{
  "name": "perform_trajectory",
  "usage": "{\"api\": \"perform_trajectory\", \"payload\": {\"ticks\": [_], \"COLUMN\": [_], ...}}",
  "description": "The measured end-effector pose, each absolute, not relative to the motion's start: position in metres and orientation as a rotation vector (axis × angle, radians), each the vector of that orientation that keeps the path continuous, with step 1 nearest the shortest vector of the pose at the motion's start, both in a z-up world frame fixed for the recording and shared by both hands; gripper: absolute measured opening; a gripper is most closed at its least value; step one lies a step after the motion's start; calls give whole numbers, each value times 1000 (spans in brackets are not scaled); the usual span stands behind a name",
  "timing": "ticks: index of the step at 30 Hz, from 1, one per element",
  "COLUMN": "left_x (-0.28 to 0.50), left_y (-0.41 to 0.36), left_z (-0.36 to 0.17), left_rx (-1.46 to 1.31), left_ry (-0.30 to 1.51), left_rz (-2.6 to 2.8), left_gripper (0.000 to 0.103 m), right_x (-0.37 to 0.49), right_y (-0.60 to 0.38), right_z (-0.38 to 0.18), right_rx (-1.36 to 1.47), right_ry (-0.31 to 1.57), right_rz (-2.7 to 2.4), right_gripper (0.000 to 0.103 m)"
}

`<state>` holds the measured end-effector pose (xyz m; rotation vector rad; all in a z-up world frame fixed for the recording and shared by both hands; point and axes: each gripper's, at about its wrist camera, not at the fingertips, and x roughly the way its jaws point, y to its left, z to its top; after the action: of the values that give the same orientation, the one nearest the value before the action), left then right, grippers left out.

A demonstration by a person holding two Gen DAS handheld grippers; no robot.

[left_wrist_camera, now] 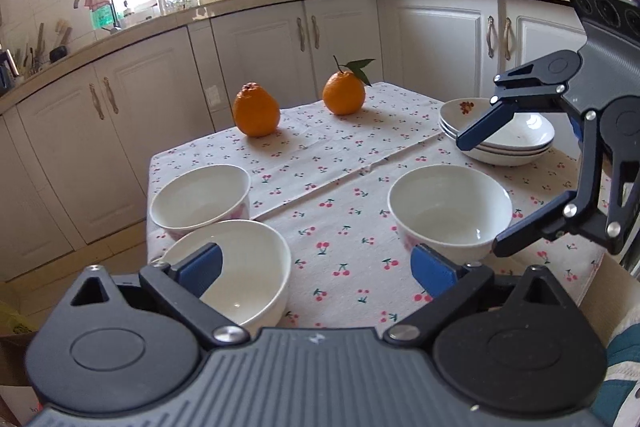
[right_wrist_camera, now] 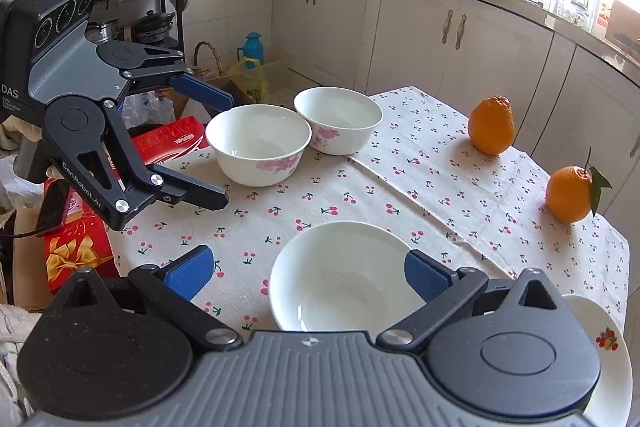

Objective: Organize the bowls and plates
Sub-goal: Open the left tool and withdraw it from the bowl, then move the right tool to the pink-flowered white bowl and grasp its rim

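Nearest us, our left gripper (left_wrist_camera: 316,269) hangs with jaws spread wide and nothing pinched, over a white bowl (left_wrist_camera: 240,275) at seven o'clock. Another bowl (left_wrist_camera: 200,199) sits touching it, just behind. At two o'clock stands a third bowl (left_wrist_camera: 450,211) alone on the cherry-print worktop (left_wrist_camera: 340,227). Our right gripper (right_wrist_camera: 306,275) is likewise spread and empty above that same bowl. Beyond, at one o'clock, rests a stack of plates (left_wrist_camera: 504,139), perhaps three, though the right gripper hides part. Two oranges (left_wrist_camera: 256,111) sit at the far edge.
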<state>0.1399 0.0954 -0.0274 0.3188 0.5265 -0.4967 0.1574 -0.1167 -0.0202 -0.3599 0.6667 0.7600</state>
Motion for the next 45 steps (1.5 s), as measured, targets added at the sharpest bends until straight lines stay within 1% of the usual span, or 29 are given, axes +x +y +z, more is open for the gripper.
{"api": "perform_trajectory", "payload": {"ticks": [2,5,8,14,23,31,37,43,45], "left_x": [138,143,141,142,153,161,174,181,182], "left_y": [107,118,131,145,167,168,170,173,173], "left_z": [-29,-31,-36,-45,-61,-67,-72,-75,-76], "left_rx": [300,262,213,219,161,209,174,140,140], "left_ry": [513,585,565,549,606,577,585,598,601], "left_rz": [-504,-487,-457,-434,-445,-460,-481,-504,-508], "left_gripper": [101,101,101,101,101,101,101,94,90], "right_x": [159,165,170,183,209,235,256,274,279], "right_y": [-110,-100,-89,-68,-38,-18,-6,4,6], "right_z": [-18,-17,-16,-14,-11,-17,-24,-30,-31], "right_rx": [-369,-379,-385,-408,-391,-355,-350,-327,-320], "right_ry": [664,671,681,695,728,772,805,840,849], "right_rz": [771,779,787,795,798,801,812,828,847], "right_gripper": [103,103,103,103,103,103,102,99,96]}}
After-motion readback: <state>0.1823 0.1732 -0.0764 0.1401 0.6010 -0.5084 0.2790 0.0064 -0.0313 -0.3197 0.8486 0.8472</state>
